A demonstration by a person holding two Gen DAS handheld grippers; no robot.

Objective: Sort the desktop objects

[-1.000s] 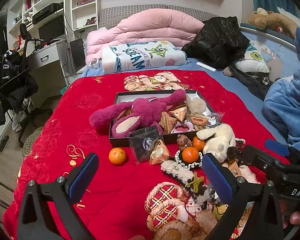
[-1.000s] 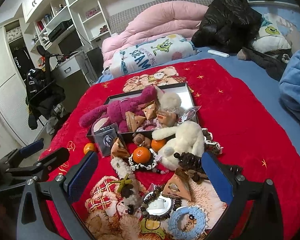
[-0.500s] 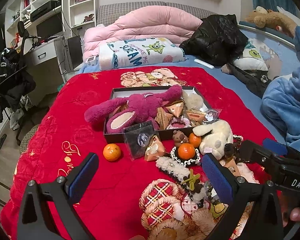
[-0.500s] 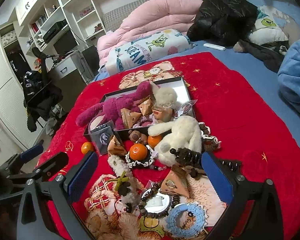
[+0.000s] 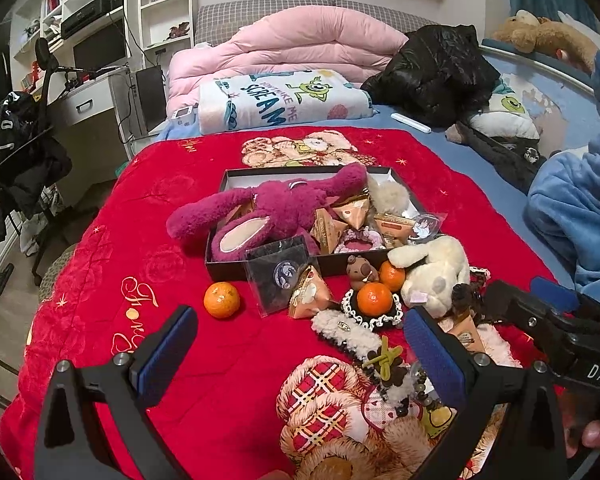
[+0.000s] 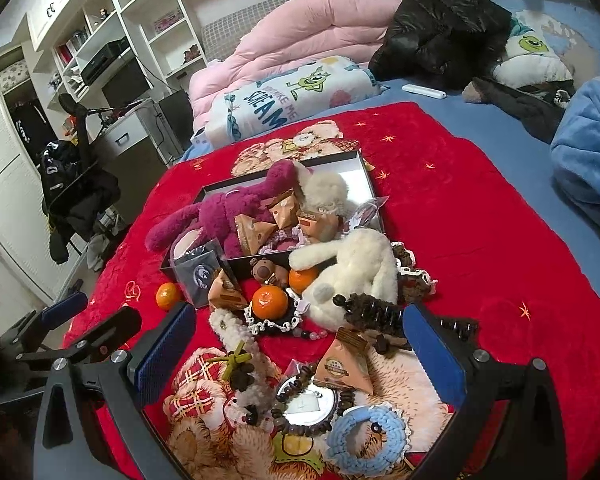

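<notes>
A black box on the red blanket holds a magenta plush and triangular packets. In front lie three oranges, one apart on the left, one on a beaded ring. A white plush, a fluffy hair clip, a blue ring and a round mirror lie nearby. My left gripper is open and empty above the blanket. My right gripper is open and empty above the pile.
A pink duvet and a black jacket lie at the bed's far end. A desk and chair stand left of the bed. The right gripper's body shows at the left wrist view's right edge.
Both grippers have drawn back and risen slightly; the objects look a little farther and higher in view. Both stay open. Nothing on the blanket has moved.
</notes>
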